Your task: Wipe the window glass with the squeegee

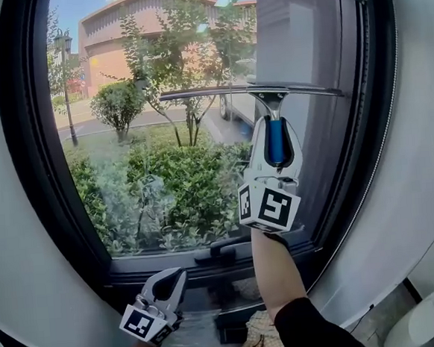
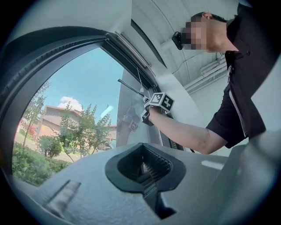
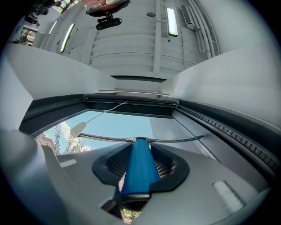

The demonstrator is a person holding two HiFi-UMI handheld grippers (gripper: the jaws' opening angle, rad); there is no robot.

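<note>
right claw [image 1: 273, 127] clamped on squeegee [image 1: 277, 143] handle, blade against window glass [image 1: 147, 137], upper right | left claw [image 1: 168, 285] closed, empty, low near frame | progress: likely mid-wipe; hazy smears lower left remain

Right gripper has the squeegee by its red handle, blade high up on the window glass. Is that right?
Not quite: the handle is blue, not red. The right gripper view shows the right gripper shut on the squeegee by its blue handle, with the blade high up on the window glass.
</note>
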